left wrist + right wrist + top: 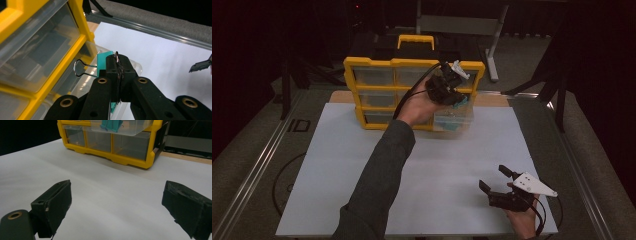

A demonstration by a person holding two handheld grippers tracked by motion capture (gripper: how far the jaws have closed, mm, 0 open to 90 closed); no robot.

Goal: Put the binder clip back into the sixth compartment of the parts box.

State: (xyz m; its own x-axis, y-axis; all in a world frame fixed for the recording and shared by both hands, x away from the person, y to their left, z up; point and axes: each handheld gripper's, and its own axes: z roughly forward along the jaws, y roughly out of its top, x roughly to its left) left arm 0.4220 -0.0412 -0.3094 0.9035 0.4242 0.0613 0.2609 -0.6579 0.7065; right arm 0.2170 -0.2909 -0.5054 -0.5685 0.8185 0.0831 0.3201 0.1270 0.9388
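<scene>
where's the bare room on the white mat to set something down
The white mat is bare between the yellow organizer and the near edge, left of the sleeve. It is crowded by the pulled-out drawer, where the left gripper holds a teal binder clip, and around the right gripper.

We count one yellow organizer (pixel 377 62) on the worktop (pixel 337 165), with one carry handle (pixel 415 40) on top. One clear drawer (pixel 457 117) stands pulled out of its front; the count of closed drawers we cannot fix, as the arm hides part of the front. One teal binder clip (pixel 105 61), with two wire loops, of which one (pixel 81 68) is plainly seen. Two grippers: left gripper (pixel 451 82), right gripper (pixel 497 182), two jaws each. One white sheet (pixel 452 150) covers the worktop.
</scene>
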